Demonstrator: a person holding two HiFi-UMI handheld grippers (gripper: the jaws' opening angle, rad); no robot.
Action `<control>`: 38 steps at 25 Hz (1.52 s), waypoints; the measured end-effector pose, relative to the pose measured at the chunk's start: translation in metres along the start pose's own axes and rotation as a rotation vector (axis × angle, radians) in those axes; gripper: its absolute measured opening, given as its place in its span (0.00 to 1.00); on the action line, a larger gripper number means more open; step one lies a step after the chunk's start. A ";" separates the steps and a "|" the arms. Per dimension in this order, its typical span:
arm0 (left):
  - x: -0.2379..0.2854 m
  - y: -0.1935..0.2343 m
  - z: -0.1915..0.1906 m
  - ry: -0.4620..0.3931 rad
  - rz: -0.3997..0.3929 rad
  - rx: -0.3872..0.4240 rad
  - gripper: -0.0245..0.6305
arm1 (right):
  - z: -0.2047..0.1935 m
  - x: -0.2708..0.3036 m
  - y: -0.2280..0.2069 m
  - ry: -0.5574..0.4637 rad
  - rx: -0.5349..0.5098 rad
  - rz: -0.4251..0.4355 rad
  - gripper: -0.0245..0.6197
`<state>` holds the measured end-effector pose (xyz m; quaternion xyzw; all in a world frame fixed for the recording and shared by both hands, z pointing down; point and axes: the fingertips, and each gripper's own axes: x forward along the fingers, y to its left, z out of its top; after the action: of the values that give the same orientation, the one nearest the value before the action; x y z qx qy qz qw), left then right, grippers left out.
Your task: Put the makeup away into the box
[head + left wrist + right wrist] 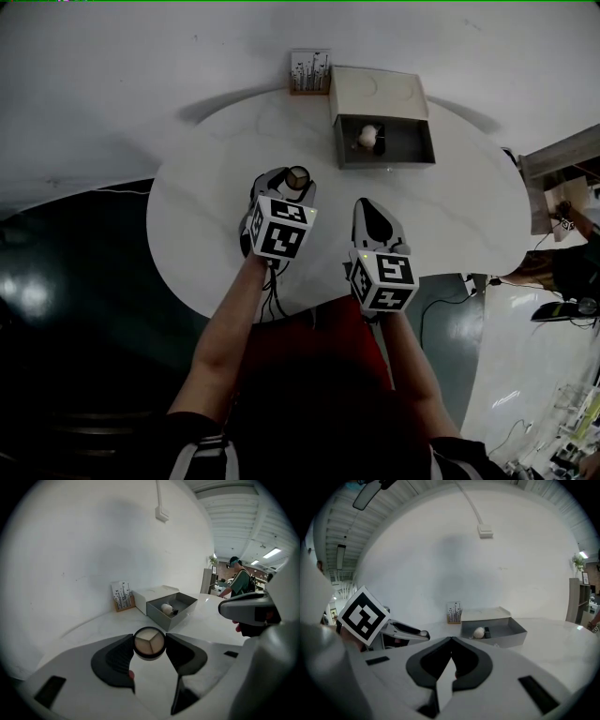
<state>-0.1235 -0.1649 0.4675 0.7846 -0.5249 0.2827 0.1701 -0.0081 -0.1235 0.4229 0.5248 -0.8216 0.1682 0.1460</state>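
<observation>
A round makeup compact [149,643] with three beige shades in a black rim sits between the jaws of my left gripper [149,649], which is shut on it. In the head view the compact [297,176] shows at the tip of the left gripper [292,183], held above the white table [216,187]. The open grey box [384,142] stands at the table's far side with a white puff [367,136] and a small dark item inside. My right gripper [451,641] is shut and holds nothing; in the head view the right gripper [373,208] hovers beside the left one.
The box's white lid [377,94] lies behind the box. A small card holder with printed cards [309,72] stands by the wall left of the lid. A person [240,581] stands far to the right. The round table's edge curves near my arms.
</observation>
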 end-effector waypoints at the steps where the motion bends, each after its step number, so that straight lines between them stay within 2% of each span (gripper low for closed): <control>1: 0.002 -0.003 0.004 -0.002 0.001 0.001 0.40 | 0.000 0.001 -0.006 0.003 0.002 0.002 0.06; 18: 0.069 -0.052 0.066 0.003 0.020 -0.017 0.40 | 0.010 0.026 -0.115 0.048 0.014 0.023 0.06; 38: 0.149 -0.131 0.122 0.021 -0.072 0.075 0.40 | 0.002 0.033 -0.199 0.080 0.052 0.011 0.06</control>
<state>0.0728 -0.2907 0.4689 0.8058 -0.4837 0.3040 0.1562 0.1597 -0.2290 0.4589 0.5166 -0.8134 0.2111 0.1642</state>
